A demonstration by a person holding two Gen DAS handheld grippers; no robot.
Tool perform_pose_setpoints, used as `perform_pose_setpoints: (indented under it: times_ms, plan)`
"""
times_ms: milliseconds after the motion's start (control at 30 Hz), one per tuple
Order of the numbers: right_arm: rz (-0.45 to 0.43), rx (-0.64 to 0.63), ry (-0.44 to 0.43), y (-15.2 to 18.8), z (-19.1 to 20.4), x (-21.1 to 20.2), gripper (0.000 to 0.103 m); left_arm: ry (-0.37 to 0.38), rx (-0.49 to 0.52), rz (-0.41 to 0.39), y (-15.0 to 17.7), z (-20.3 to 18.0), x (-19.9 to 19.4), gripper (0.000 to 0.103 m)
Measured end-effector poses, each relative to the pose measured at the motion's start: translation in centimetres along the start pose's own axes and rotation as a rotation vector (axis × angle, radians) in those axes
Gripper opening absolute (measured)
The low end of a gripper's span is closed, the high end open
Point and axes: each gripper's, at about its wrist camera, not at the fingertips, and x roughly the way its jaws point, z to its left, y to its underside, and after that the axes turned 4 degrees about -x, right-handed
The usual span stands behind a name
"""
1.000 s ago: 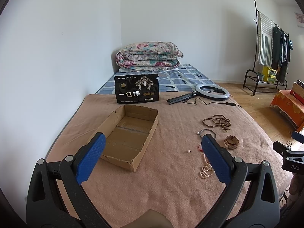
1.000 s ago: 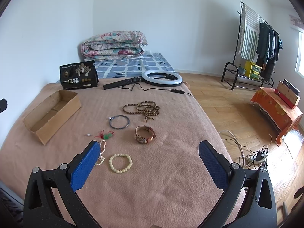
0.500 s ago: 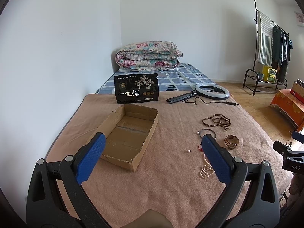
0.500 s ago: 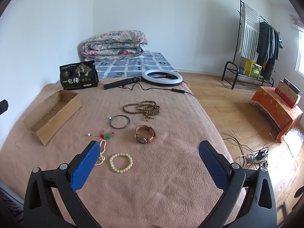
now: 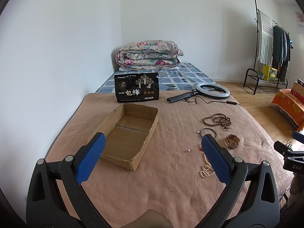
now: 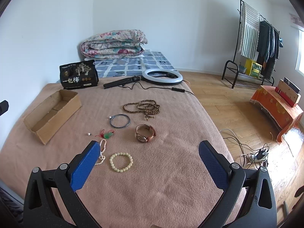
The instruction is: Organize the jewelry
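Both grippers are held with their jaws spread wide and nothing between them: the left gripper (image 5: 152,142) is seen low in its own view, framing the cardboard box (image 5: 125,134), and the right gripper (image 6: 149,148) low in its view, above the scattered jewelry. On the pink blanket (image 6: 152,186) the pieces are laid out at centre frame in the right view: a wooden bead necklace (image 6: 144,108) farthest back, a dark bangle (image 6: 120,121) below it, a wristwatch (image 6: 145,133) to the lower right of that, a red-and-green charm (image 6: 106,134), a pale bead bracelet (image 6: 121,161) nearest the camera, and a pearl strand (image 6: 102,152). The box stands at left of that frame, well apart from the pieces and seemingly with nothing in it, so the sorting is judged not yet begun. Risk is expected from the soft blanket: thin items such as the bangle could be pressed into the pile and missed, and the loose pearl (image 6: 89,134) could be rolled away by a careless approach. The tangled necklace could be lifted only partly and snagged or dropped short of the box. Part of the pearl strand is hidden behind the left blue pad in the right view, and in the left view the bangle and charm are largely covered by the right finger. Whether the small bead beside the bangle is attached to it cannot be made out.
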Motion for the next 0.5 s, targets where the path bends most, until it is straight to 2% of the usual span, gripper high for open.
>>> perform_pose_setpoints:
  times_ms: [433,500]
  plan:
    - [0.006,0.003,-0.003,0.02,-0.1,0.08,0.103,0.0,0.001,0.004,-0.13,-0.02,-0.03,0.102]
    - [0.008,0.003,-0.004,0.0,-0.1,0.1,0.103,0.0,0.0,0.007,0.64,-0.12,0.11,0.102]
